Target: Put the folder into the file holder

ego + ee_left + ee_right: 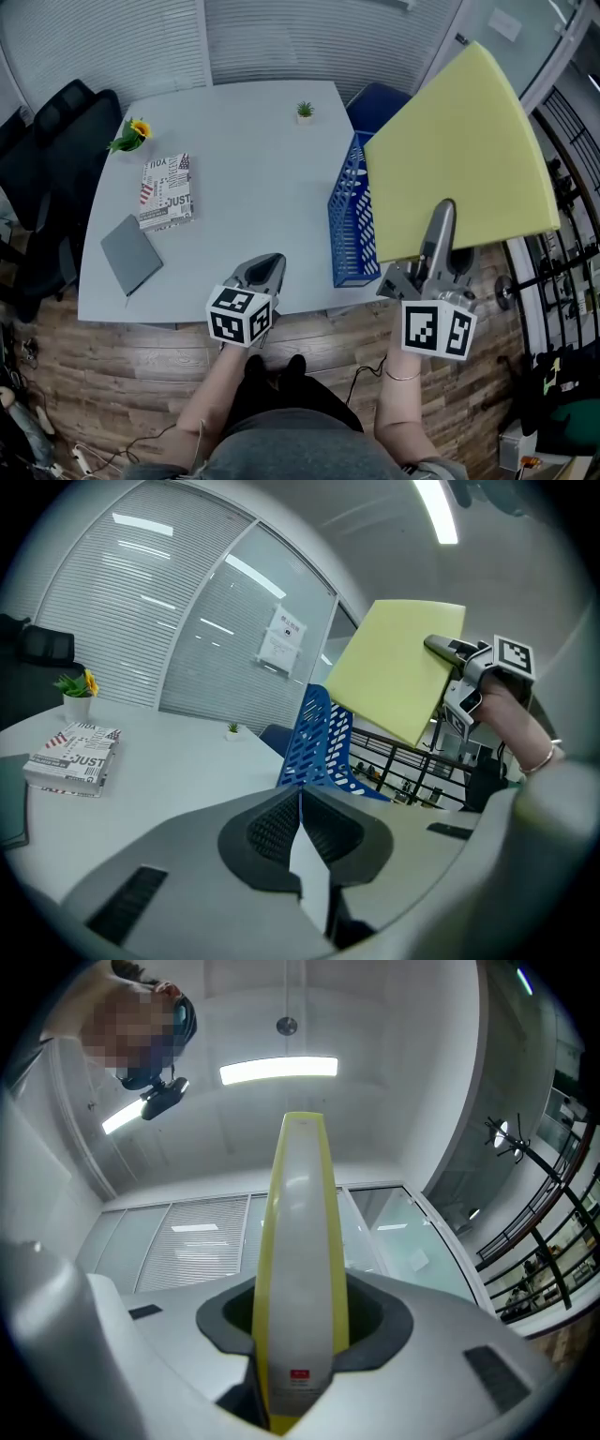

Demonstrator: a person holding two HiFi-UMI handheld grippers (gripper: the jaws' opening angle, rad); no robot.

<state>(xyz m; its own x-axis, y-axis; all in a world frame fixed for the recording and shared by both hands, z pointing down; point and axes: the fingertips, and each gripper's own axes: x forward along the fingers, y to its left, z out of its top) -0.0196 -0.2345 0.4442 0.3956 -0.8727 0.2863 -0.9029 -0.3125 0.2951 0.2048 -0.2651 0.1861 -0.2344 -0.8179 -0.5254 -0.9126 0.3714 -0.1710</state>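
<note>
The right tongs [443, 211] are clamped on the spine end of the yellow folder [459, 141]. The folder hangs in the air and fans away from the jaws, above and just right of the blue file holder [349, 216], which stands on the table [253, 178] ahead and left of them. The left tongs [270, 262] are clenched on nothing, left of the holder. The step in hand appears to be the lowering. It would go best with the folder turned edge-down in line with the slots and carried leftward over an opening before it descends. The right gripper view shows only the spine edge-on between the pads, against the ceiling, and no holder. The left gripper view shows the folder's tilt above the blue wall, and only the head view shows the slots.
</note>
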